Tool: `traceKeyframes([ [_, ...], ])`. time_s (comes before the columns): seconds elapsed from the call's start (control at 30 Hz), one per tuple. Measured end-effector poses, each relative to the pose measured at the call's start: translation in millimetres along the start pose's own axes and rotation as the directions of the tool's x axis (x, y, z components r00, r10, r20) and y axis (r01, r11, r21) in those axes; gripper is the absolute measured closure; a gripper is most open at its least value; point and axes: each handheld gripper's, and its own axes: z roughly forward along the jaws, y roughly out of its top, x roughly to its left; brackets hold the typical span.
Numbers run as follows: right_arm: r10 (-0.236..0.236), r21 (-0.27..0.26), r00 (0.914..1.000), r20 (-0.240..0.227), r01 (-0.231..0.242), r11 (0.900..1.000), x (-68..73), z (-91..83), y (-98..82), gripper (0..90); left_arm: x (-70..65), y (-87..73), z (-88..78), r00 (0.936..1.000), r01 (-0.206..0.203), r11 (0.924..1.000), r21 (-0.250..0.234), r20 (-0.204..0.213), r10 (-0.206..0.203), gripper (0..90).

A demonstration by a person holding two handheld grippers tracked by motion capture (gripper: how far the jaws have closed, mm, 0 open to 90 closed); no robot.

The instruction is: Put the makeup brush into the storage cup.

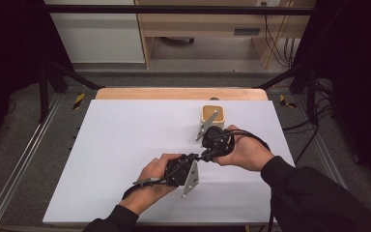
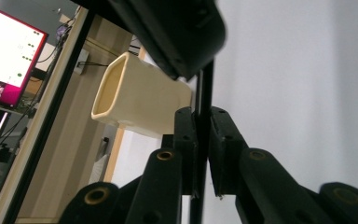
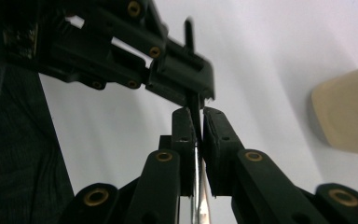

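We hold one gripper in each hand above the white table (image 1: 125,145), near its middle. The left gripper (image 1: 199,159) and the right gripper (image 1: 207,153) meet tip to tip just in front of the cream square cup (image 1: 213,115), which stands upright on the table near the far edge, beside the right gripper's grey plate.

In the left gripper view, our left jaws are closed onto a thin dark rod-like piece (image 2: 204,121) that runs straight up between the pads; the pads press on it from both sides. The cup (image 2: 140,95) lies beyond these jaws, its open mouth turned toward the camera's left, with the body of the right gripper above.

In the right gripper view, our right jaws are likewise clamped on a thin piece (image 3: 195,116), dark at the top and shiny lower down, with the left gripper (image 3: 182,77) gripping it just above. We cannot tell what this thin piece is. The cup (image 3: 349,112) sits at that view's right edge, apart from the jaws.
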Motion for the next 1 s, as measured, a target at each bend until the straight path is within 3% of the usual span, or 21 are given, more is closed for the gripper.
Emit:
traceKeyframes([
  [0.03, 0.000, 0.000, 1.0000, 0.000, 0.000, 1.000, 0.0, 0.0, 0.0, 79.9, 0.0, 0.0, 0.0, 1.0000, 0.000, 1.0000, 0.000, 0.000, 0.000, 83.1],
  [0.07, 0.009, -0.041, 0.9997, 0.022, -0.009, 0.999, -2.2, -2.9, -2.2, 68.7, 0.7, -0.5, -1.9, 0.9997, -0.024, 0.9995, 0.022, 0.000, 0.024, 83.2],
  [0.17, 0.033, -0.081, 0.9987, 0.040, -0.029, 0.996, -5.4, -9.5, -6.3, 63.9, 0.1, -1.5, -2.0, 0.9998, -0.020, 0.9996, 0.021, -0.003, 0.020, 83.3],
  [0.2, 0.041, -0.098, 0.9980, 0.047, -0.037, 0.995, -6.5, -11.4, -7.7, 61.4, -2.1, -2.7, -0.4, 0.9999, 0.010, 0.9999, -0.001, -0.005, -0.010, 83.3],
  [0.37, 0.074, -0.163, 0.9936, 0.085, -0.059, 0.985, -9.9, -19.3, -11.7, 53.5, -2.8, -4.2, -0.8, 0.9999, 0.014, 0.9999, -0.002, -0.009, -0.014, 83.4],
  [0.4, 0.098, -0.203, 0.9911, 0.090, -0.078, 0.976, -10.7, -23.7, -12.3, 46.6, -2.9, -4.7, -1.3, 0.9998, 0.020, 0.9998, -0.001, -0.009, -0.020, 83.4],
  [0.43, 0.098, -0.203, 0.9911, 0.090, -0.078, 0.976, -10.7, -23.7, -12.3, 46.6, -3.0, -5.5, -1.8, 0.9998, 0.019, 0.9998, -0.001, -0.010, -0.019, 83.4],
  [0.5, 0.115, -0.244, 0.9859, 0.122, -0.082, 0.966, -10.0, -27.8, -13.4, 35.2, -3.5, -8.0, -3.0, 0.9993, 0.037, 0.9993, -0.009, -0.012, -0.037, 83.4],
  [0.53, 0.125, -0.257, 0.9826, 0.137, -0.087, 0.962, -10.0, -29.8, -13.7, 31.1, -0.9, -8.9, -5.9, 0.9999, 0.006, 0.9998, 0.021, -0.014, -0.006, 83.4],
  [0.57, 0.148, -0.292, 0.9752, 0.164, -0.096, 0.952, -11.5, -33.0, -14.6, 24.0, -3.5, -10.3, -4.3, 0.9986, 0.050, 0.9986, -0.015, -0.019, -0.050, 83.4],
  [0.63, 0.156, -0.301, 0.9717, 0.177, -0.098, 0.948, -13.1, -34.6, -15.1, 20.7, -2.8, -12.1, -6.5, 0.9980, 0.058, 0.9983, -0.011, -0.024, -0.058, 83.4],
  [0.7, 0.185, -0.325, 0.9645, 0.188, -0.117, 0.938, -16.1, -36.3, -15.7, 14.7, -0.4, -13.9, -9.0, 0.9985, 0.046, 0.9989, -0.007, -0.029, -0.047, 83.4],
  [0.77, 0.199, -0.348, 0.9606, 0.195, -0.122, 0.930, -19.2, -38.4, -17.5, 7.4, 0.2, -15.1, -11.3, 0.9974, 0.060, 0.9981, -0.009, -0.040, -0.060, 83.4],
  [0.8, 0.216, -0.364, 0.9568, 0.195, -0.133, 0.922, -21.1, -39.6, -19.5, 4.1, -1.9, -16.2, -11.2, 0.9934, 0.101, 0.9938, -0.045, -0.049, -0.104, 83.4],
  [0.83, 0.216, -0.364, 0.9568, 0.195, -0.133, 0.922, -21.1, -39.6, -19.5, 4.1, -1.9, -16.2, -11.2, 0.9934, 0.101, 0.9938, -0.045, -0.049, -0.104, 83.4],
  [0.87, 0.216, -0.390, 0.9551, 0.203, -0.123, 0.912, -21.3, -40.6, -20.8, 5.9, 1.0, -16.3, -14.7, 0.9968, 0.063, 0.9980, -0.010, -0.050, -0.063, 83.4],
  [0.93, 0.218, -0.400, 0.9537, 0.207, -0.121, 0.909, -20.9, -41.2, -21.3, 5.1, 3.0, -16.9, -18.2, 0.9978, 0.040, 0.9991, 0.013, -0.052, -0.040, 83.4],
  [1.0, 0.217, -0.421, 0.9543, 0.205, -0.114, 0.900, -20.9, -43.0, -23.0, 4.5, 2.9, -18.4, -20.1, 0.9963, 0.059, 0.9983, -0.004, -0.063, -0.059, 83.4],
])
